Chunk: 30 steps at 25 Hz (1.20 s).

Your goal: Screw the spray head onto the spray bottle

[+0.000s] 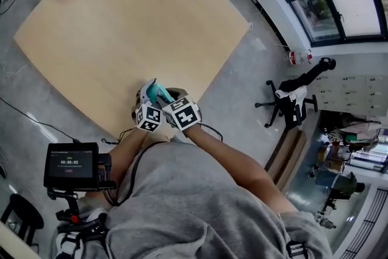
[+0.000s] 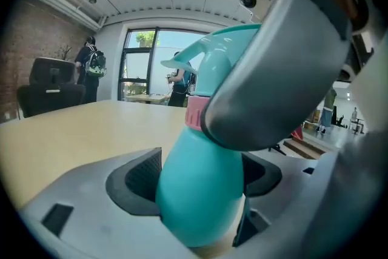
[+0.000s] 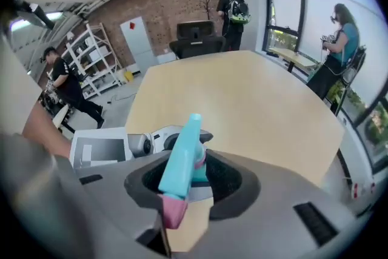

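1. The table (image 1: pixel 121 27), a broad pale wooden top, is taken as the landmark. The person's grey-clad body is seen just below its near edge.
2. Both forearms are stretched forward and brought together at the table's near edge. The left forearm (image 1: pixel 124 151) is run almost straight, and the right forearm (image 1: pixel 224 151) is angled in from a bent elbow.
3. The left gripper (image 2: pixel 201 191) is held close to level over the table's near edge. Its jaws are set wide and closed upon the spray bottle's body, with a dark pad pressed against either side.
4. The right gripper (image 3: pixel 189 182) is tipped steeply down toward the table. It is carried just above the left one, so that its grey body is seen across the upper right of the left gripper view. Its jaws are clamped on the spray head.
5. The spray bottle (image 2: pixel 200 197) is teal, smooth and rounded, and narrows toward the neck. It is kept roughly upright over the table's near edge. Whether its base rests on the table cannot be told.
6. The spray head (image 3: pixel 182 154) is teal as well, with a long tapering nozzle. It is seated on the bottle's neck, above the table's near edge. How far it is screwed down cannot be told.
7. A pink collar (image 2: pixel 194 111) is seen between head and body.
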{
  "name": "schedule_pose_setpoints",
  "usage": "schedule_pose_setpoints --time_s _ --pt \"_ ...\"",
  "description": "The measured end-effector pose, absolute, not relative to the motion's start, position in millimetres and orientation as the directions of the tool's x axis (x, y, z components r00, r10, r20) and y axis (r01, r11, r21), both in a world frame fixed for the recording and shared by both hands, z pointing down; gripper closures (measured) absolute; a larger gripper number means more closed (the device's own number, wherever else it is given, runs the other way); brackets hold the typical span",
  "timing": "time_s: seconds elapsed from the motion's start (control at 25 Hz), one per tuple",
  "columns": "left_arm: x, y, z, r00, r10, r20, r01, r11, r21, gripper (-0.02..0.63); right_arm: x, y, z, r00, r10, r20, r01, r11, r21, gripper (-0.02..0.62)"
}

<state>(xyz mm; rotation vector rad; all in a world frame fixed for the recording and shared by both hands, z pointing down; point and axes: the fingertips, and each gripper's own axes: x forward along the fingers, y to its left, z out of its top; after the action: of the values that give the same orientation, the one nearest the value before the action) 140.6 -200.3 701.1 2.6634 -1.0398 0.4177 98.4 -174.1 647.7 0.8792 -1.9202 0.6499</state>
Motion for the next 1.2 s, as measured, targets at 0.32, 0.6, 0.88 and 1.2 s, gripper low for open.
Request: schedule_pose_setpoints --time_s 0.32,0.6,0.88,1.2 --pt "153 -191 704 0.83 -0.462 0.314 -0.521 -0.843 0.137 0.252 88 -166 588 -0.53 -0.127 0.839 -0.486 0.856 -0.177 0.367" --pt "156 -177 707 0.936 -0.199 0.29 -0.248 -0.958 0.146 0.25 107 -159 567 -0.219 -0.016 0.976 0.549 0.825 0.136 0.367" --pt "155 -176 711 0.945 -0.132 0.3 -0.184 -0.971 0.151 0.25 95 -150 640 -0.069 0.044 0.997 0.842 0.538 0.035 0.367" --pt "155 -175 710 0.947 -0.165 0.277 -0.216 -0.962 0.165 0.249 92 -159 659 -0.203 0.08 0.976 0.347 0.938 -0.005 0.465"
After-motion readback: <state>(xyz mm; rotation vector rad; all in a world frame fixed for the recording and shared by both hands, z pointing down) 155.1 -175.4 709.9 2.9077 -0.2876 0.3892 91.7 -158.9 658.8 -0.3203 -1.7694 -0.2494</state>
